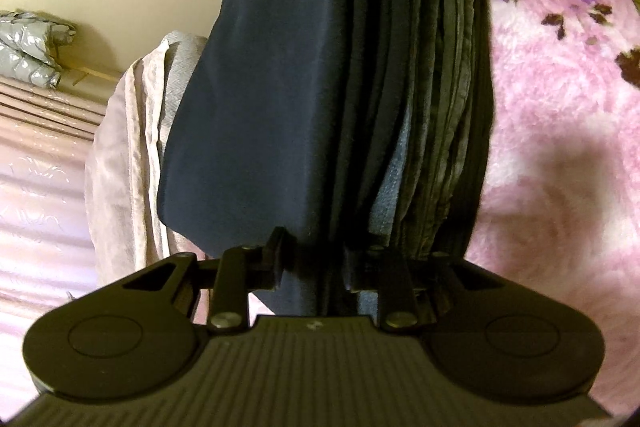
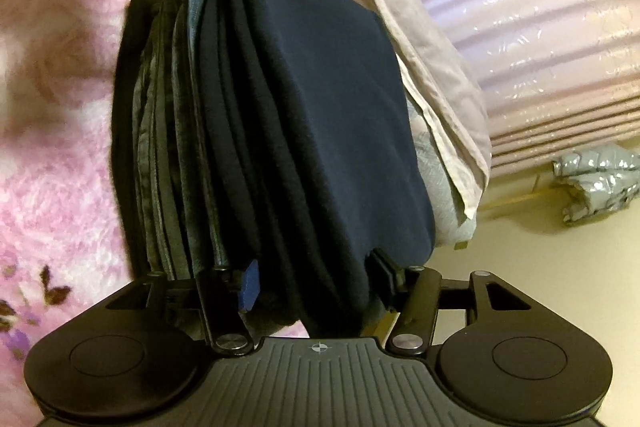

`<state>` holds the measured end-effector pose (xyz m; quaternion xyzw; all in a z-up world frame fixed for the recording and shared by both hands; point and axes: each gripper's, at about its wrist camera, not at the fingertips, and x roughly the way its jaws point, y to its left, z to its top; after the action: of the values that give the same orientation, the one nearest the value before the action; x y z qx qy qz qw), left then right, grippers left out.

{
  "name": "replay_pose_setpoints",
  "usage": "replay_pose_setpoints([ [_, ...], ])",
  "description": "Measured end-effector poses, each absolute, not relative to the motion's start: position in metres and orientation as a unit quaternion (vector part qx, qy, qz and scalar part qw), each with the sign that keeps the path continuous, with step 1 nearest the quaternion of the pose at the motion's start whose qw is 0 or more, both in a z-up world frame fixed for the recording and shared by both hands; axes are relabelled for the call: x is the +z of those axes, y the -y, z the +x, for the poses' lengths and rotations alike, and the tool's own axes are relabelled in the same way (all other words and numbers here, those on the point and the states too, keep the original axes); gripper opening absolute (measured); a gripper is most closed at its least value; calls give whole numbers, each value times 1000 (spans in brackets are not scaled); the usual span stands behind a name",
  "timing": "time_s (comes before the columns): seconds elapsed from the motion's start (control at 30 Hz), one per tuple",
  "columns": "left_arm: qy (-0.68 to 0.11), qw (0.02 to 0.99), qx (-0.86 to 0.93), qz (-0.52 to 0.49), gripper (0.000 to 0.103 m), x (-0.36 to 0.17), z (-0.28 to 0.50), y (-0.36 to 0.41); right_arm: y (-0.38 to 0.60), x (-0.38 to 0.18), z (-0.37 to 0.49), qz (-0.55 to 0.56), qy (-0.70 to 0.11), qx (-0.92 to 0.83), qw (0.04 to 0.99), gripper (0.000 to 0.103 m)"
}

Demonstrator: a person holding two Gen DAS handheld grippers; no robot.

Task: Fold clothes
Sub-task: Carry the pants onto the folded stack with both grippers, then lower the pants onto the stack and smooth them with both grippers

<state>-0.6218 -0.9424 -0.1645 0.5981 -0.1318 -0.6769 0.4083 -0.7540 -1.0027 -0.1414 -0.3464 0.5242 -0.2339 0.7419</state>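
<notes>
Navy-blue folded garment [image 1: 256,115] filled the centre of both wrist views, the outermost layer of a stack of dark folded clothes [image 1: 432,115] with grey denim and black pieces. The left gripper [image 1: 312,267] was closed on the near edge of the navy layers, its fingers pinching the cloth at lower centre; the right gripper [image 2: 316,283] gripped the opposite edge likewise. Each appeared at the other's upper frame edge. The stack lay on a fluffy pink floral blanket [image 1: 560,107], beside a pale pink folded sheet [image 1: 128,155]. Its long axis ran bottom to top in each frame, from gripper to gripper. Keeping both pinches level and moving them together should hold the fold square.
</notes>
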Motion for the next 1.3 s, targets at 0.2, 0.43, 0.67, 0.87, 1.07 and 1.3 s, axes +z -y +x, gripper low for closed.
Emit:
replay_pose_setpoints([
  [0.2, 108, 418, -688, 584, 27, -148, -609, 934, 986, -119, -765, -282, -535, -254, 755, 56],
  [0.43, -27, 490, -711, 504, 26, -101, -571, 943, 1004, -52, -770, -52, -451, -324, 830, 56],
  [0.67, -91, 478, -727, 485, 25, -115, -584, 990, 1065, -79, -768, 165, -426, -363, 812, 55],
  [0.87, -89, 459, -739, 485, 18, -109, -601, 998, 1073, -85, -781, 184, -459, -343, 799, 56],
  [1.07, -90, 438, -755, 479, 20, -101, -619, 1013, 1100, -56, -785, 238, -398, -359, 810, 56],
  [1.3, -97, 411, -765, 486, 17, -121, -653, 1047, 1165, -61, -767, 251, -357, -371, 820, 55],
])
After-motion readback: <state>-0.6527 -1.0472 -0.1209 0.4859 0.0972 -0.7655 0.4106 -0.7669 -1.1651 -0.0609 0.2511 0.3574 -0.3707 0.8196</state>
